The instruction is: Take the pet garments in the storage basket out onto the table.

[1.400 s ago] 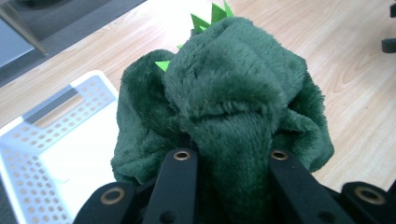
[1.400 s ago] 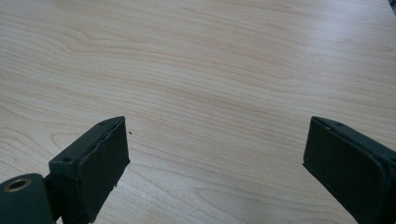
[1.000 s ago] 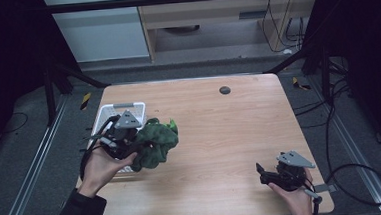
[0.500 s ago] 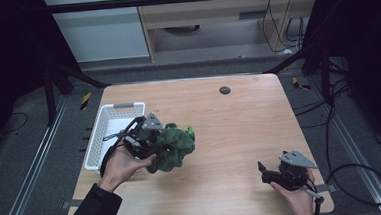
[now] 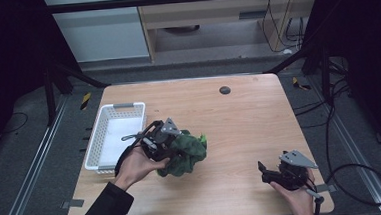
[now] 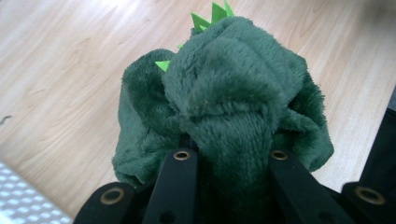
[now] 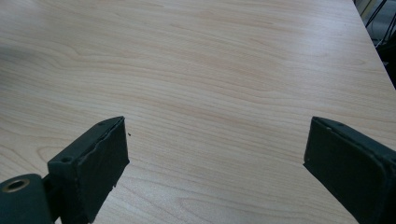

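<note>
The left gripper [image 5: 167,145] has its fingers clenched on a green plush [image 6: 224,88] beside the basket [image 5: 97,152]. Lower it gently onto the counter [image 5: 249,119] before releasing. The right gripper [image 7: 215,154] rests with fingers spread, empty

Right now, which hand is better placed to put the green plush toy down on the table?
Left. The left gripper is clamped on the green plush toy beside the white basket. The right gripper is open, far off.

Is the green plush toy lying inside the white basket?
No, the green plush toy is outside the white basket, clamped in the left gripper over the table.
</note>
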Demonstrator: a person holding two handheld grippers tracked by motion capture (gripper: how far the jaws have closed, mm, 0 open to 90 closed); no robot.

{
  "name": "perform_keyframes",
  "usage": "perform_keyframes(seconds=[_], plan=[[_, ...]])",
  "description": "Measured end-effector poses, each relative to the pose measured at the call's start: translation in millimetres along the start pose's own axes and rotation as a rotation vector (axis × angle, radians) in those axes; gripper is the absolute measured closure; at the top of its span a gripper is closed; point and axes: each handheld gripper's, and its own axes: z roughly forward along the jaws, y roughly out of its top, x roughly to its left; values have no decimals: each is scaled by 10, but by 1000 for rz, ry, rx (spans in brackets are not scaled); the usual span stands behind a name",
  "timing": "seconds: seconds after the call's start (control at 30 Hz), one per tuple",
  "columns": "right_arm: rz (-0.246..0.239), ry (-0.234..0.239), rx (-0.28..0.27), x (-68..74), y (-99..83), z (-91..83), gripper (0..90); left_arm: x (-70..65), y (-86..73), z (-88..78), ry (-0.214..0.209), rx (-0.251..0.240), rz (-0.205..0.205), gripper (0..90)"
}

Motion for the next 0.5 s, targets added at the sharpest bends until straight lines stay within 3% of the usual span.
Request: perform_keyframes(seconds=[0.5], plan=[[-2,-1,-3,-1,0,0,63,-51,47,356,-60,70,55,807]])
